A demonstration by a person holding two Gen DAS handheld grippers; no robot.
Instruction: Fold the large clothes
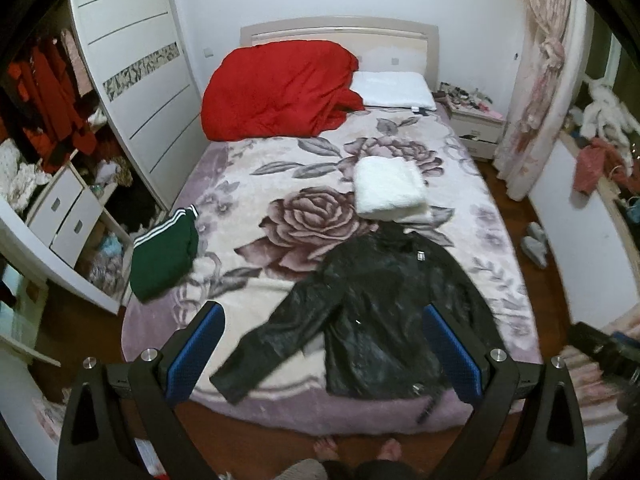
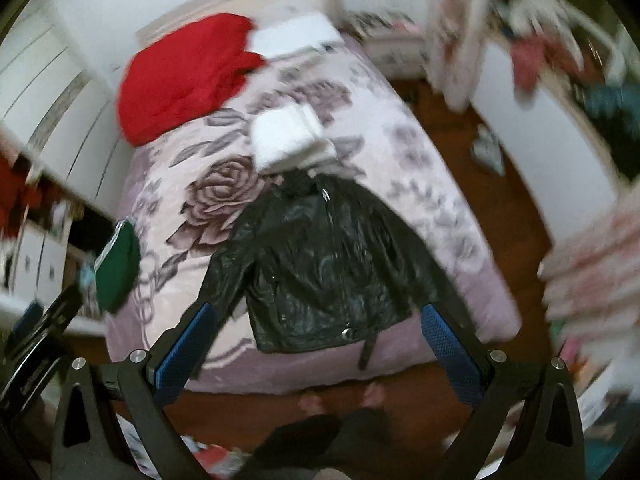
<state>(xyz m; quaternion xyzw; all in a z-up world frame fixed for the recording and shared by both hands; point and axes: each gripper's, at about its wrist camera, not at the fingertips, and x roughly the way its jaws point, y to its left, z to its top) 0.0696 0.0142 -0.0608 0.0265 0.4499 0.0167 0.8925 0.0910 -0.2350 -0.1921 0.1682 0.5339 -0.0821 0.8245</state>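
Observation:
A black leather jacket lies flat and face up on the bed's floral blanket, collar toward the headboard, one sleeve spread toward the near left corner. The right wrist view shows the same jacket, blurred by motion. My left gripper hangs open above the jacket's hem, well clear of it, blue pads wide apart. My right gripper is open too, high over the bed's foot, nothing between its fingers. A folded white fluffy garment rests just beyond the collar. A folded green garment with white stripes sits at the bed's left edge.
A red duvet and a white pillow are heaped at the headboard. A white wardrobe stands left, a nightstand and pink curtain right. Shoes lie on the wooden floor. The person's bare feet stand at the bed's foot.

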